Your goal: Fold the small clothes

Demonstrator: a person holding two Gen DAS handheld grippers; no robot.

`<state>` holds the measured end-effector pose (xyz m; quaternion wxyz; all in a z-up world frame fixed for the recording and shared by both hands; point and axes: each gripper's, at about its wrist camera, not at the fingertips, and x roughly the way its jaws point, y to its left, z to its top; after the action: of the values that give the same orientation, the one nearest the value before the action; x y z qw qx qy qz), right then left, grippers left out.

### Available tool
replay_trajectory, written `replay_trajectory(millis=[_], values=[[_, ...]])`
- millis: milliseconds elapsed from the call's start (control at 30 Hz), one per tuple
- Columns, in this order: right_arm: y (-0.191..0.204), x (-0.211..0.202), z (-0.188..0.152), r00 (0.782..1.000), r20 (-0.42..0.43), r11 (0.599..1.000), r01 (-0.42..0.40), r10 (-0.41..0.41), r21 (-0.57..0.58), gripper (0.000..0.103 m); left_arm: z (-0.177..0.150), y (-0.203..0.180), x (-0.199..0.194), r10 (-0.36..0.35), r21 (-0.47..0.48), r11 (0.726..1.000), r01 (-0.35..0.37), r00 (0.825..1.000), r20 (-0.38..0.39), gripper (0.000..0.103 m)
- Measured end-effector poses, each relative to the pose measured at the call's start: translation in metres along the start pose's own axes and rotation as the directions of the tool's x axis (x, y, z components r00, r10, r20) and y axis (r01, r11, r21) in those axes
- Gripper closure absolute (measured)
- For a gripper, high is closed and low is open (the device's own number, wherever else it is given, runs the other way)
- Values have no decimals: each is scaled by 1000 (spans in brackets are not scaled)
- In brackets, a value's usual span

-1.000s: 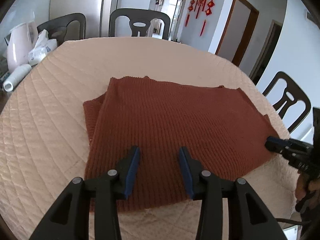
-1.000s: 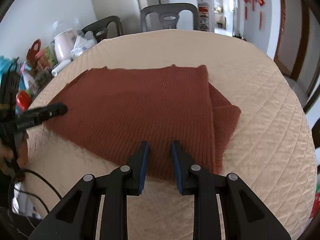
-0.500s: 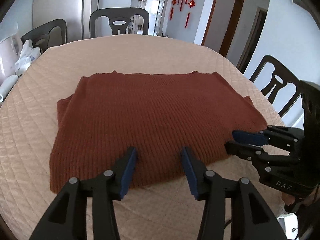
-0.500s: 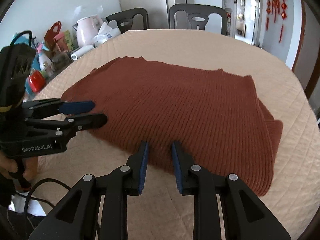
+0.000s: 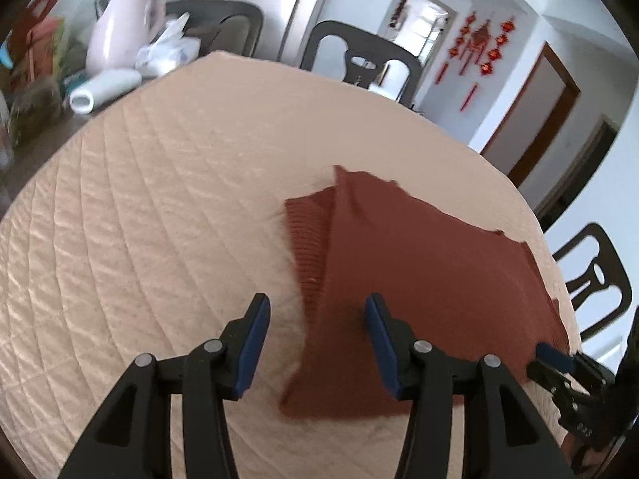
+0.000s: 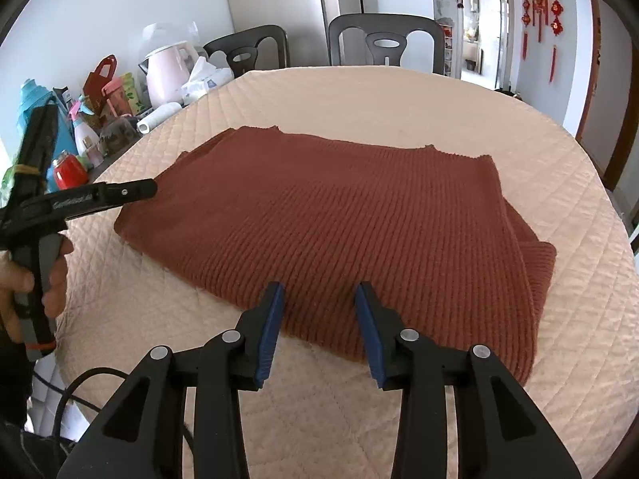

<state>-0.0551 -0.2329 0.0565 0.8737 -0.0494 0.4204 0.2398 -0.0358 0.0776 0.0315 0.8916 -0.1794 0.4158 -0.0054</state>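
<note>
Both grippers are open: the left gripper at the red sweater's left edge, the right gripper at its near edge. Grab both layers before lifting.

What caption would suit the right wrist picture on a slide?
Open right gripper poised over the near edge of a folded rust-red knit sweater on a quilted table cover.

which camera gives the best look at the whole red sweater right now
The right wrist view. There the sweater lies nearly whole and sharp on the quilted table cover, its ribbing clear. The left wrist view is motion-blurred and shows it off to the right, its near edge partly hidden behind one finger of the left gripper.
</note>
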Motion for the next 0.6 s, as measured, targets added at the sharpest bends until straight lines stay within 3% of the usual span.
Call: replay_trajectory(millis=[333, 600], values=[[-8, 2, 5, 1000, 2, 999, -14, 14, 32, 64, 22, 5, 31, -108, -89, 990, 106, 994, -16, 48], [-10, 4, 6, 1000, 3, 999, -27, 27, 42, 64, 5, -17, 27, -109, -21, 994, 109, 994, -16, 48]])
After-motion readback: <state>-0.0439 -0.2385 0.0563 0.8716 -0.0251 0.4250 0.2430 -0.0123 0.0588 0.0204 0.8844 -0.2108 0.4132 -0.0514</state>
